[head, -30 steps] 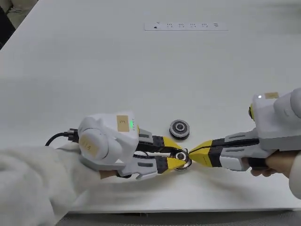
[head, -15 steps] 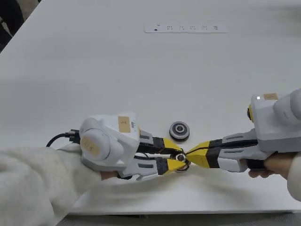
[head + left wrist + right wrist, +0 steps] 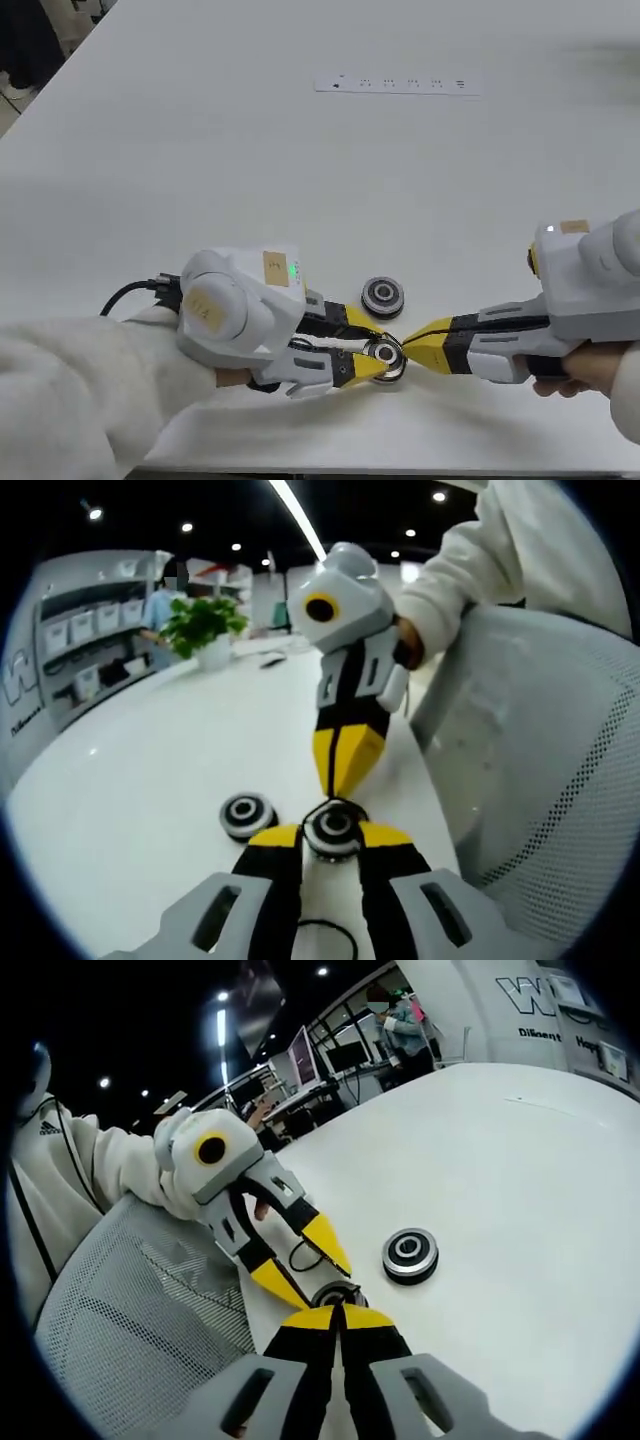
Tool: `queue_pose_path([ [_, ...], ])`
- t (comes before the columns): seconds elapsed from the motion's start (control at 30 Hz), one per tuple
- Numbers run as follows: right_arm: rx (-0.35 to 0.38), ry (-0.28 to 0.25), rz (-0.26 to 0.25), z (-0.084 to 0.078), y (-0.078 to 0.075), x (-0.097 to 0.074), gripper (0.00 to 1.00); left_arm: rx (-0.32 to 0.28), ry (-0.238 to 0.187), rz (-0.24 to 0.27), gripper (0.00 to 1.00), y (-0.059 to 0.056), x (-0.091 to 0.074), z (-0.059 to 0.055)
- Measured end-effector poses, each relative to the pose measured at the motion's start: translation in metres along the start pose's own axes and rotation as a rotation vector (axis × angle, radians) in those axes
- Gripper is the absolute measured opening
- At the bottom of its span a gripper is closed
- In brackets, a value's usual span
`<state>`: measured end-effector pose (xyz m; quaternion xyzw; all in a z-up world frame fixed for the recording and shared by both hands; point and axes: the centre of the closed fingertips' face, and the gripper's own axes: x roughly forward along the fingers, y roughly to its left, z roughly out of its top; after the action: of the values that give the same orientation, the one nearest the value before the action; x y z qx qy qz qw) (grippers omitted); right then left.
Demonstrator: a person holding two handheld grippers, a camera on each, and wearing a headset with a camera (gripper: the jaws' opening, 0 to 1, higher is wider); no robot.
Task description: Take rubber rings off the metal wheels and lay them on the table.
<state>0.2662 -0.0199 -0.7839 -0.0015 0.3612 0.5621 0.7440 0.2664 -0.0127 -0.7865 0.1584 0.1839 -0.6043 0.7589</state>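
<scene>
Left gripper: I hold it clamped on the first wheel, near the front edge of the counter. Right gripper: jaws together, tips touching that wheel. Second wheel: lying flat just beyond.

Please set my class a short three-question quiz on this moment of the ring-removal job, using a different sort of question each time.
1. One word: are the right tongs open or shut?
2. Multiple choice: which tongs clamp the wheel from both sides? A) left tongs B) right tongs C) neither
3. True or false: the second wheel lies flat on the table, apart from both tongs.

Key: 1 shut; 2 A; 3 true.
</scene>
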Motion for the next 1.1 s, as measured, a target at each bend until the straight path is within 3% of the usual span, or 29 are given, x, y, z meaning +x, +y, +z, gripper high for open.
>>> queue_pose_path([
  [0.33, -0.016, 0.020, -0.010, 0.001, 0.001, -0.002, 0.00, 0.013, -0.009, 0.016, 0.32, -0.001, -0.037, 0.009],
  [0.47, -0.009, -0.011, -0.002, 0.012, 0.006, -0.004, 0.00, 0.009, -0.013, 0.051, 0.35, 0.001, -0.057, 0.011],
  [0.8, -0.027, -0.028, -0.010, 0.027, 0.013, -0.006, 0.00, -0.008, -0.029, 0.209, 0.46, 0.015, -0.121, 0.009],
  [1.1, -0.042, -0.049, -0.005, 0.044, 0.025, -0.006, 0.00, -0.054, -0.051, 0.332, 0.61, 0.023, -0.167, 0.001],
])
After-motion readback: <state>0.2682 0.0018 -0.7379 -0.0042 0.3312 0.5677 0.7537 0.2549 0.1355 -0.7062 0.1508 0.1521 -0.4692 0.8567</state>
